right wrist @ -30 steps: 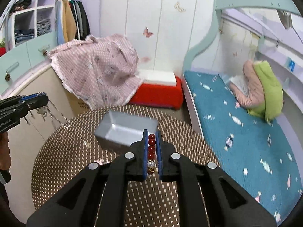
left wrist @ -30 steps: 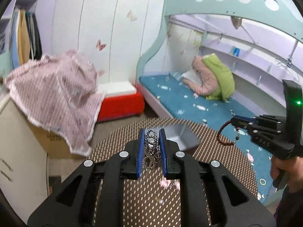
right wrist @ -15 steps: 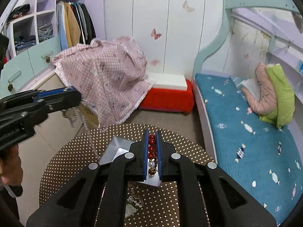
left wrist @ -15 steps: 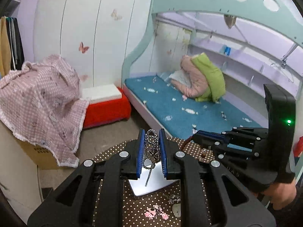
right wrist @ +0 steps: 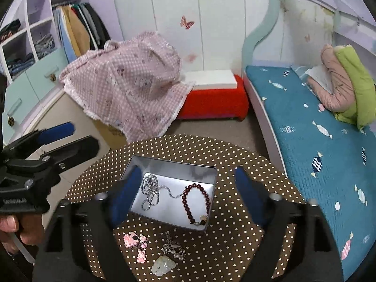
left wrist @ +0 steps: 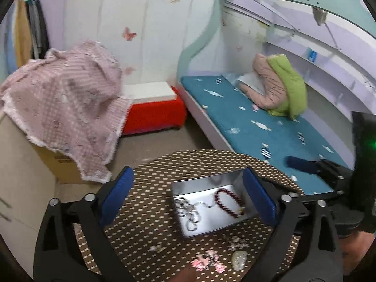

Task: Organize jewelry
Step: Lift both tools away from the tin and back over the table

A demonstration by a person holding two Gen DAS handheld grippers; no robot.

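Both grippers were opening, empty — the silver chain (right wrist: 150, 191) looked limp, tangle-prone; the bead bracelet (right wrist: 196, 202), a floppy loop — best pinched anywhere.

White panelled wall (right wrist: 211, 23) bearing butterfly decals; teal bed (right wrist: 317, 127) lying right, red bench (right wrist: 213, 103) sitting beside it, pink checked cloth (right wrist: 127, 89) draping over cabinet

Both hand-held grippers: black plastic frames, blue finger pads (left wrist: 117, 195), silver screw heads (left wrist: 53, 202). Right hand-held gripper (left wrist: 312, 164) has green LED (left wrist: 372, 144).
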